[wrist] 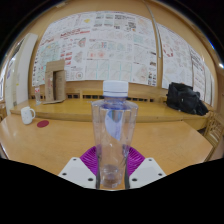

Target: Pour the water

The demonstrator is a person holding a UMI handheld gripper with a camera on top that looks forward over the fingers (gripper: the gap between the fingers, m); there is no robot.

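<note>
Posters and printed sheets (110,45) covered the back wall across the top of the frame, above a wooden bench or ledge running the width of the room. A broad wooden table (170,140) filled the middle band of the picture. At the right, on the ledge behind the table, sat a black bag (186,97); at the upper left stood a brown cardboard box (54,84). Dead centre and closest to the lens rose a clear plastic bottle (115,135) with a white cap, upright, its base over a purple round coaster (132,157) on the table. The gripper (112,175) sat at the bottom centre, its two fingers (78,170) at either side of the bottle's lower part, seemingly pinching it. Far left on the table were a white cup (27,115) and, just beside it, a small red disc (42,124).
</note>
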